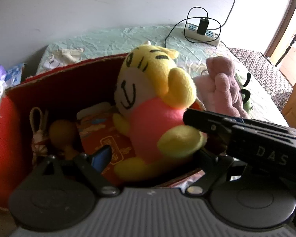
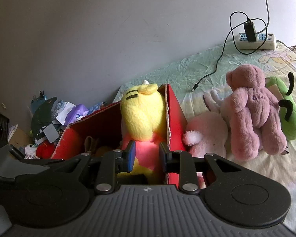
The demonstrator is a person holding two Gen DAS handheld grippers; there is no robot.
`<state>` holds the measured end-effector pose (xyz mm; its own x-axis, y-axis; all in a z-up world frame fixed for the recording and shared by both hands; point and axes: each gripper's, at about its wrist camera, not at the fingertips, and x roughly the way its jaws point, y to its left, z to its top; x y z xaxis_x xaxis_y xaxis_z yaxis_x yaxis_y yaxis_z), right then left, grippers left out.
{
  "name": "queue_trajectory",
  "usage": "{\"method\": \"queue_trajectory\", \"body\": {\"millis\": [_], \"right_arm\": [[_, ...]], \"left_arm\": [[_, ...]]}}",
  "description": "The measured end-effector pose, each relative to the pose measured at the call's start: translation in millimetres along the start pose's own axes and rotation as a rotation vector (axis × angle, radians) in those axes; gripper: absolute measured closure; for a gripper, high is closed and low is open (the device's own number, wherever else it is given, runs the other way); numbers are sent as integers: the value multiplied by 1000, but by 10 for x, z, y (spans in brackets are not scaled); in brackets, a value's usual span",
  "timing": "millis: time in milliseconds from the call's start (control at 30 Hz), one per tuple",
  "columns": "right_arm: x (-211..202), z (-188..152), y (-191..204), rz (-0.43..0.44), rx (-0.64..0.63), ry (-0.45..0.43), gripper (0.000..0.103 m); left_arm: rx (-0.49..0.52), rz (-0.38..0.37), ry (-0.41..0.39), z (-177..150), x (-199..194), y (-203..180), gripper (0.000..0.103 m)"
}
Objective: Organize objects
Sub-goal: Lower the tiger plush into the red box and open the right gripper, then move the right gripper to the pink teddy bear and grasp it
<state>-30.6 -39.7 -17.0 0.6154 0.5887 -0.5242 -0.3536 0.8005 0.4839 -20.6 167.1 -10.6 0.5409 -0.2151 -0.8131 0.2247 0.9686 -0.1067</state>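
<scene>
A yellow tiger plush in a pink shirt (image 1: pixel 152 106) stands in the open red cardboard box (image 1: pixel 7 118) on the bed. My right gripper (image 2: pixel 146 154) is shut on the plush's pink body (image 2: pixel 146 148); it also shows in the left wrist view (image 1: pixel 189 116), reaching in from the right. My left gripper (image 1: pixel 154 156) is open; its left finger (image 1: pixel 100 156) is low in the box in front of the plush, its right finger hidden behind the plush's foot. The box (image 2: pixel 175 114) also holds a small rabbit charm (image 1: pixel 37 130), a brown gourd-like toy (image 1: pixel 63 136) and a red patterned item (image 1: pixel 106 138).
A mauve plush bear (image 2: pixel 254 108), a pale pink plush (image 2: pixel 207 130) and a green plush (image 2: pixel 290 118) lie on the bed right of the box. A white power strip (image 2: pixel 256 39) with a black charger and cable sits by the wall. A pile of clutter (image 2: pixel 49 122) lies left of the box.
</scene>
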Motion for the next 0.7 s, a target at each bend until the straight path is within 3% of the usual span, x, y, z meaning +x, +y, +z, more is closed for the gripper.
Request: {"method": "queue_trajectory", "body": {"millis": [700], "right_arm": [[-171,-3,-157,94,6,3,76]], "left_arm": [[-45,57,-17,-58,-125,-57,11]]}}
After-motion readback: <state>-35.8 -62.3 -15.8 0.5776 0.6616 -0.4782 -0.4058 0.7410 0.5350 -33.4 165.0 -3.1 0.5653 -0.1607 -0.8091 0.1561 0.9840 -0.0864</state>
